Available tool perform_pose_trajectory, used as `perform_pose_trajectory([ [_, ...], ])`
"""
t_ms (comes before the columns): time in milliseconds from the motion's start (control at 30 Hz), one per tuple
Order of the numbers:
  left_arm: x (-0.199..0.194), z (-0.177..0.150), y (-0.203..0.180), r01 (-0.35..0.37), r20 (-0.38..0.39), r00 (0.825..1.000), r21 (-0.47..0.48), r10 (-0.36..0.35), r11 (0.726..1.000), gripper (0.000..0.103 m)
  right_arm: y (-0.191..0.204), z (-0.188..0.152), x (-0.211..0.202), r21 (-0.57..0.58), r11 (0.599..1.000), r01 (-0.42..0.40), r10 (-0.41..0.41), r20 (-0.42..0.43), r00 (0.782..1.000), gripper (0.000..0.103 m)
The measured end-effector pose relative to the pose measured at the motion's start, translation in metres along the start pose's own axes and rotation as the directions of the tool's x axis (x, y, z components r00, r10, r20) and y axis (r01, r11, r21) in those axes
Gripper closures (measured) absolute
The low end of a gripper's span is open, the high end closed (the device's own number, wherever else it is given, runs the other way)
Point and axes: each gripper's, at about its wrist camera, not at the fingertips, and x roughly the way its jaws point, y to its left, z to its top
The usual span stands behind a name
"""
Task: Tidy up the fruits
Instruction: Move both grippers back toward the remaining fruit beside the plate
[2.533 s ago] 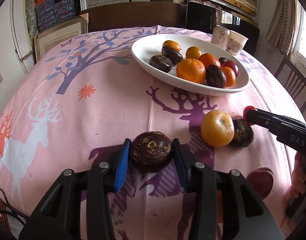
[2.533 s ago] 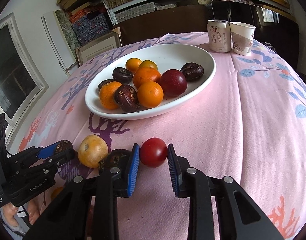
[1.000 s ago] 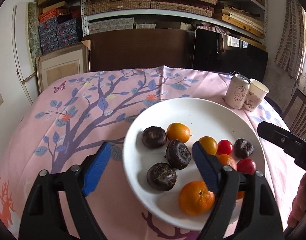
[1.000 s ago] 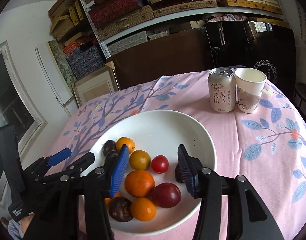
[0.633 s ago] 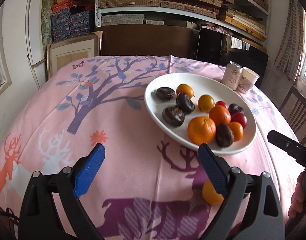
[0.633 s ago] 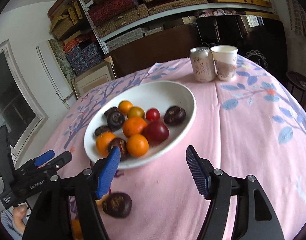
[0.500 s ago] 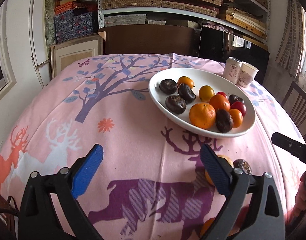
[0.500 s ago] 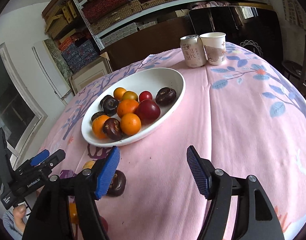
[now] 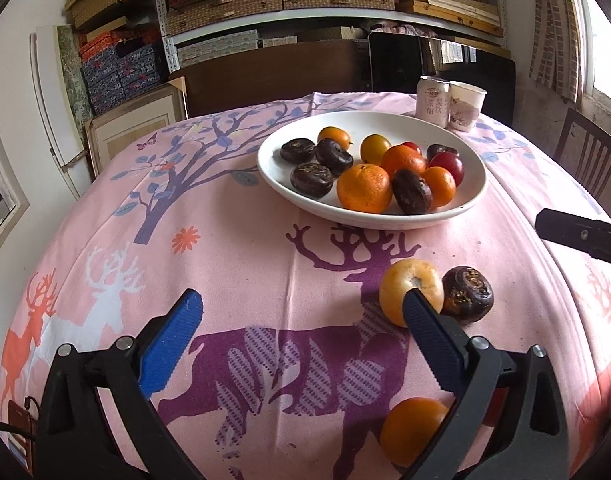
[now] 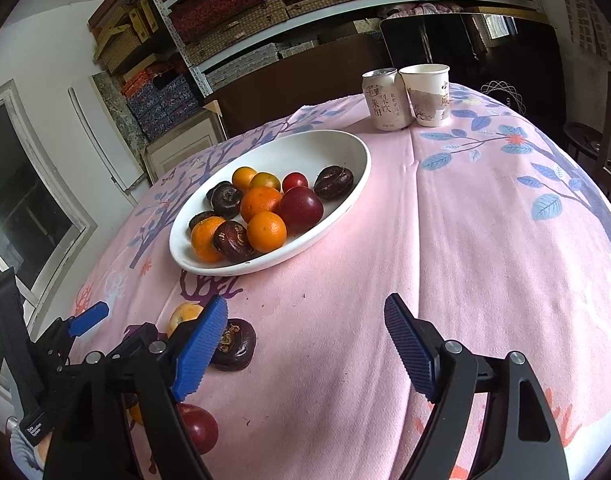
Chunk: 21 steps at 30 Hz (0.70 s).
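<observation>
Fruits fill the white oval bowl [image 9: 471, 196]: oranges, dark water chestnuts and red plums, heaped toward its near side on the pink deer-print tablecloth [image 9: 241, 264]. Loose on the cloth sit a yellow-orange fruit [image 9: 405, 286] touching a water chestnut [image 9: 467, 294], with another orange [image 9: 411, 430] nearer. Both the left gripper [image 9: 301, 340] and the right gripper [image 10: 305, 346] hang over the cloth with jaws spread wide, holding nothing. A drink can [image 10: 385, 100] and paper cup [image 10: 427, 94] stand beyond the bowl.
</observation>
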Motion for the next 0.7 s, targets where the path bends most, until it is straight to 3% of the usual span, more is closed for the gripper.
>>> perform_pose_trajectory([
  [200,0.002,0.001,-0.023,0.055,0.003,0.998,0.078,-0.055,0.995,0.005,0.001,0.0,0.003,0.002,1.0,0.004,-0.004,-0.017,1.0,0.019],
  [300,0.011,0.003,-0.033,0.034,-0.019,0.999,0.118,-0.032,0.992,0.005,0.001,0.0,0.004,0.002,1.0,0.004,-0.004,-0.019,1.0,0.019],
  [367,0.02,0.005,-0.033,0.03,-0.055,0.998,0.116,-0.023,0.993,0.004,0.001,0.0,0.005,0.002,1.0,0.004,-0.004,-0.023,1.0,0.019],
  [467,0.027,0.008,-0.02,0.075,-0.085,0.994,0.064,-0.07,0.995,0.004,0.001,-0.001,0.007,0.003,1.0,0.006,-0.006,-0.028,1.0,0.019],
  [600,0.023,0.006,0.006,-0.058,-0.057,0.997,0.038,0.06,0.998,0.004,-0.001,-0.001,0.007,0.012,1.0,0.008,-0.008,-0.032,0.999,0.019],
  [700,0.024,0.006,0.033,-0.103,-0.087,0.991,-0.054,0.098,0.993,0.004,-0.002,-0.001,0.007,0.018,1.0,0.004,-0.003,-0.032,0.999,0.019],
])
